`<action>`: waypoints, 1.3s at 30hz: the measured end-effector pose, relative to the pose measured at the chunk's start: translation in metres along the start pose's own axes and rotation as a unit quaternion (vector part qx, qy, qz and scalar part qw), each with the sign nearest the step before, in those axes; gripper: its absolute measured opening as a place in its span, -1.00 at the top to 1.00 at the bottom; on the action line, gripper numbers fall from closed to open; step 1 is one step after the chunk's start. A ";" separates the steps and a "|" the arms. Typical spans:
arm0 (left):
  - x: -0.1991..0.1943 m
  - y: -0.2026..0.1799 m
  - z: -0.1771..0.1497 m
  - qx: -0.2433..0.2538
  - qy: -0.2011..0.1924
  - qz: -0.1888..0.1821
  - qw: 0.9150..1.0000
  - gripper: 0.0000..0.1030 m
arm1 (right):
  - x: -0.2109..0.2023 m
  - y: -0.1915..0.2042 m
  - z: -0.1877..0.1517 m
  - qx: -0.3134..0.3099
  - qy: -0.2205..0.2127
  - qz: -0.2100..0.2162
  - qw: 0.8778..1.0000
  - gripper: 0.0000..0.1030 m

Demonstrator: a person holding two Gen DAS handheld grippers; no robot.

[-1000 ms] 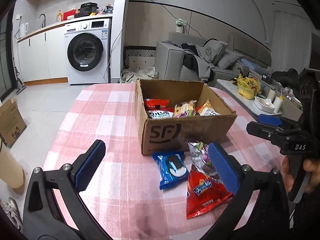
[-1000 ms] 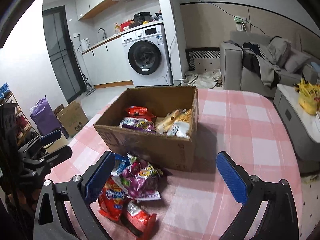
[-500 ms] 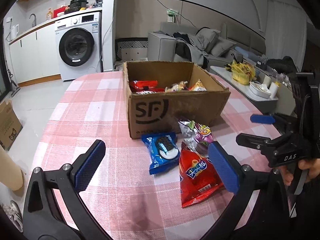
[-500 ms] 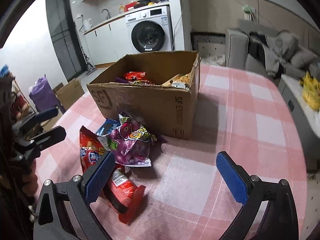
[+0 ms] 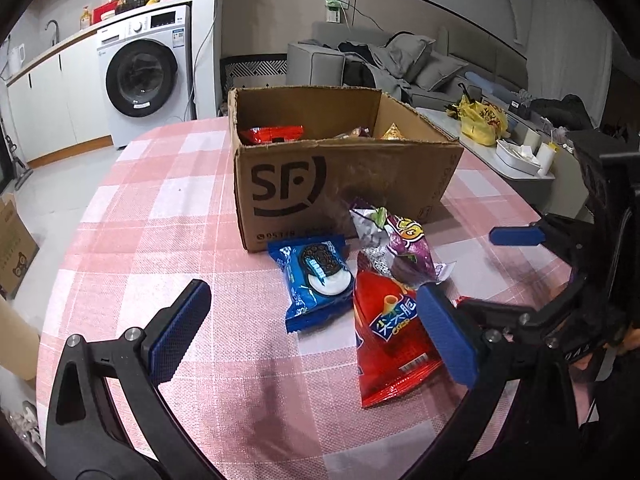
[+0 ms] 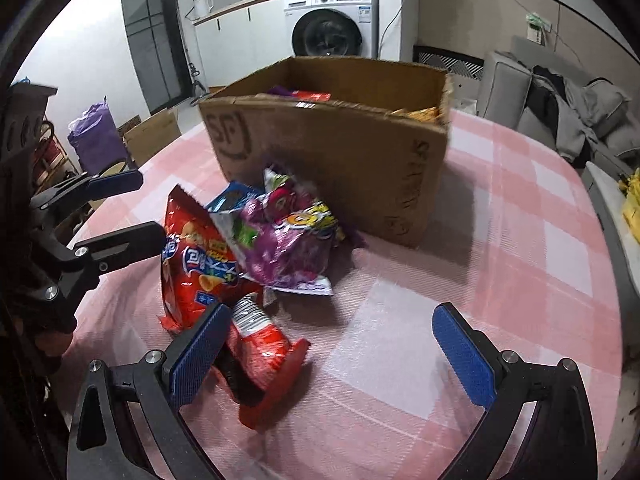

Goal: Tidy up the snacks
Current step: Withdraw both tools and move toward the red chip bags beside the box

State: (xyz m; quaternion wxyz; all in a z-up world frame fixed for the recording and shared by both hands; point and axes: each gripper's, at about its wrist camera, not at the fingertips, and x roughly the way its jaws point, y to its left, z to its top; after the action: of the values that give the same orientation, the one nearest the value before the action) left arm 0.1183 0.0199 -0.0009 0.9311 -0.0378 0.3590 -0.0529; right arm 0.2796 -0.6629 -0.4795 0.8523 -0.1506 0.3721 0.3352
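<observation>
Both the left gripper and right gripper are held wide and empty above overlapping snack packets piled on the counter beside the box; two could be pinched together.

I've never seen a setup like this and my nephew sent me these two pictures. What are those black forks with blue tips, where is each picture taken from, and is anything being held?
No robot here: a person holds a pair of hand-operated tongs in each hand, and each pair carries a wide-angle camera looking along its blue-padded fingers. One picture comes from the left tongs, the other from the right tongs. Both are open and hold nothing. On the pink checked tablecloth stands a cardboard box with some snacks inside. In front of it lie loose packs: a blue cookie pack, a purple bag, a red chip bag and a small red packet.
</observation>
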 end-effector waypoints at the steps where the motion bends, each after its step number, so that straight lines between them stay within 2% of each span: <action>1: 0.001 0.000 -0.001 -0.001 0.001 -0.002 1.000 -0.98 | 0.003 0.004 -0.001 -0.003 0.004 0.004 1.000 -0.99; 15: 0.021 0.000 -0.008 0.004 0.025 -0.010 1.000 -0.98 | 0.029 0.032 -0.009 -0.046 0.038 0.022 0.998 -0.99; 21: 0.028 0.000 -0.011 0.004 0.034 -0.009 0.999 -0.98 | 0.033 0.018 -0.011 -0.040 0.055 0.032 0.997 -0.99; 28: 0.032 0.002 -0.013 0.007 0.035 -0.006 0.999 -0.98 | 0.030 -0.002 -0.012 -0.032 0.067 0.009 0.997 -0.99; 30: 0.032 0.001 -0.013 0.011 0.036 -0.007 0.999 -0.98 | 0.029 -0.009 -0.012 -0.025 0.065 0.004 0.998 -0.99; 35: 0.031 -0.001 -0.015 0.013 0.036 -0.008 0.999 -0.98 | 0.032 0.009 -0.008 -0.038 0.056 0.023 0.997 -0.99; 39: 0.028 0.001 -0.015 0.008 0.030 -0.001 1.000 -0.98 | 0.042 0.013 -0.008 -0.028 0.053 0.013 0.998 -0.99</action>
State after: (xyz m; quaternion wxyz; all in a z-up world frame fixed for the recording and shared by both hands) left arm 0.1294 0.0172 -0.0308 0.9201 -0.0290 0.3863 -0.0583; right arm 0.2874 -0.6385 -0.5158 0.8223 -0.1876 0.4093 0.3480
